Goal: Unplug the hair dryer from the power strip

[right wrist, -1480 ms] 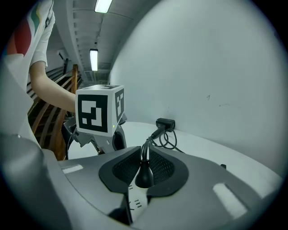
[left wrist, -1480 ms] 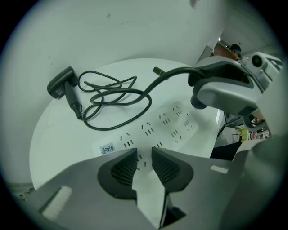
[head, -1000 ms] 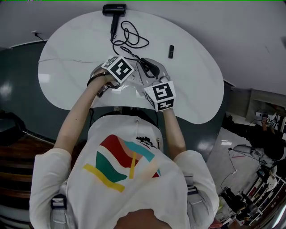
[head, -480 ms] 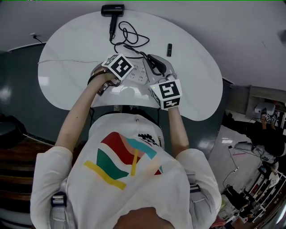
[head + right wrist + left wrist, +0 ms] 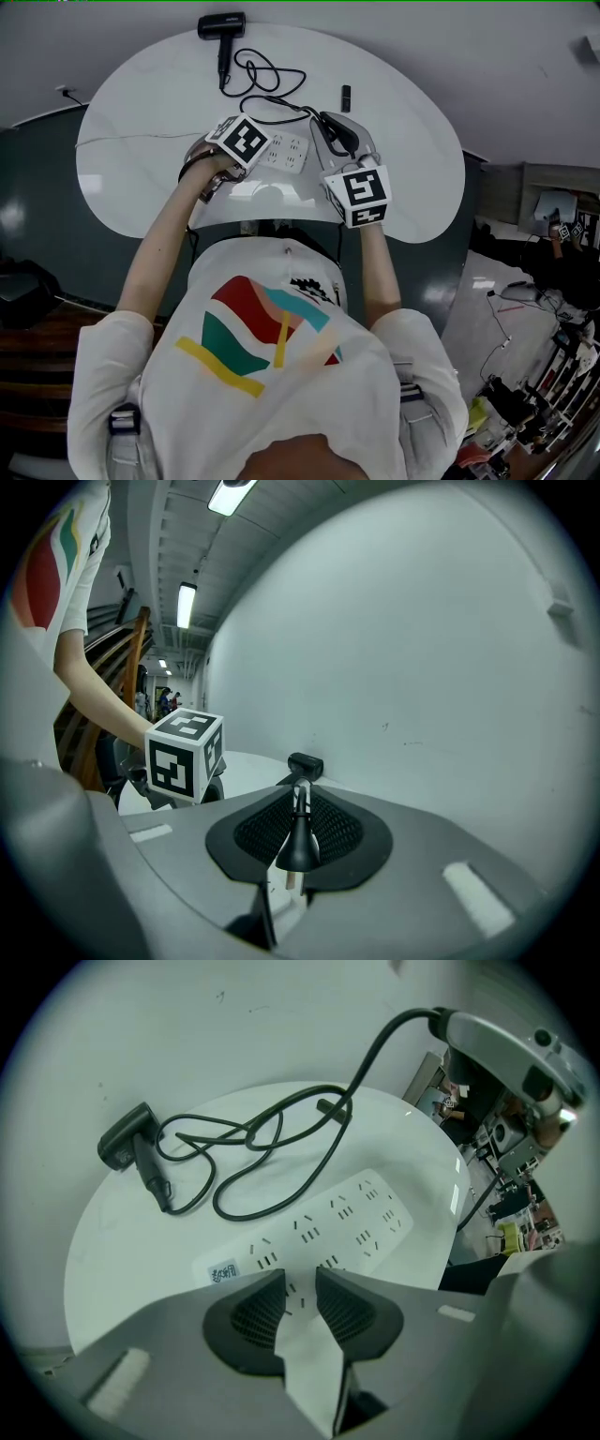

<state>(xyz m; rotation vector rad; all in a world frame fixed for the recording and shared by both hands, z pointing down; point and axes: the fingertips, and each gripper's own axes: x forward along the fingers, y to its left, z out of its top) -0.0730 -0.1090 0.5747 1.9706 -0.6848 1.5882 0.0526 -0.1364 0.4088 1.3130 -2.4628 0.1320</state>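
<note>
The right gripper [image 5: 300, 797] is clamped on the black plug [image 5: 300, 841], which stands upright between its jaws. In the left gripper view the plug is held in the air, clear of the sockets, up past the right edge of the table [image 5: 131, 150]. From it the black cord [image 5: 253, 1162] runs down and lies in loose loops across the middle of the table, ending at the hair dryer [image 5: 221, 25], which lies at the far edge.

The left gripper [image 5: 300, 1283] points steeply down with its jaws slightly apart and nothing squeezed between them. Its tips sit over the near long edge of the white power strip [image 5: 352, 1218], whose sockets show through the gap. The strip lies flat close to the near edge of the table, about midway along it. A small dark object [image 5: 346, 97] lies apart toward the far right edge
</note>
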